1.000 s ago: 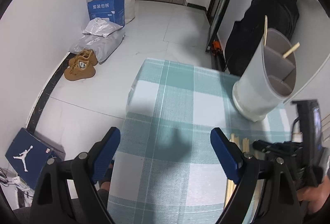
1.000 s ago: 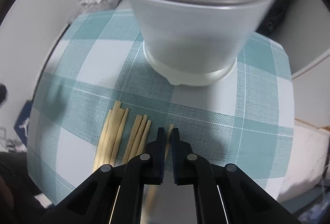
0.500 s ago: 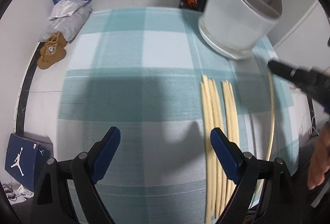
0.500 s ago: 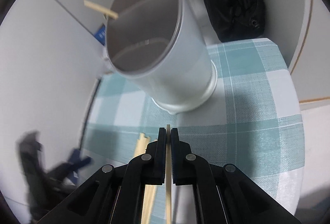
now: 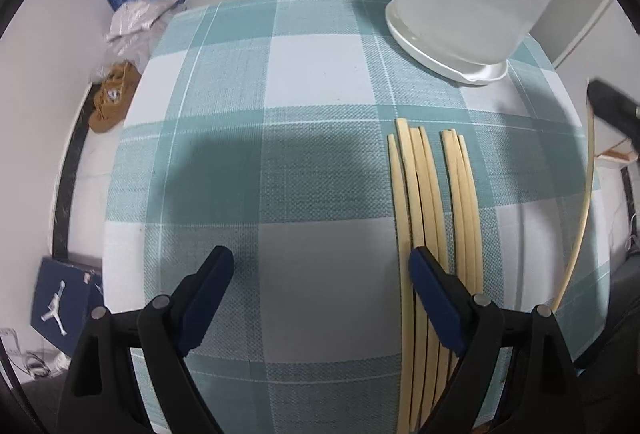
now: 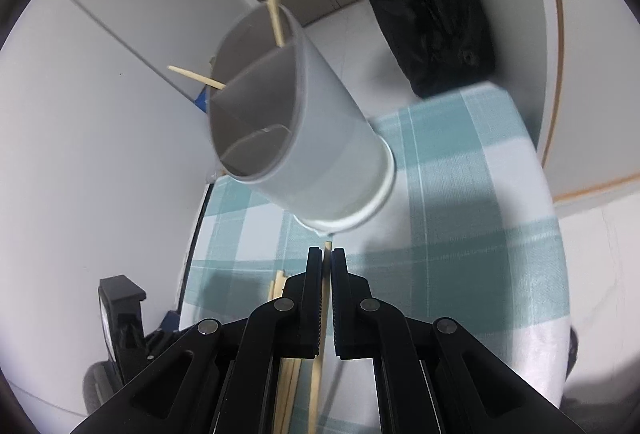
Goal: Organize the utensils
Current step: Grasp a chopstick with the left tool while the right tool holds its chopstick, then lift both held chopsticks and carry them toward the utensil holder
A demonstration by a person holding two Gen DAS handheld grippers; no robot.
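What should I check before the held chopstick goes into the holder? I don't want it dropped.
1. Right gripper shut on one chopstick: ok.
2. Chopstick lifted clear of the tablecloth: ok.
3. Holder upright, mouth unblocked: ok.
4. Free compartment: ok, near one looks empty; two sticks stand in the far one.
5. Left gripper open, away from the holder: ok.
6. Remaining chopsticks lying flat together: ok.
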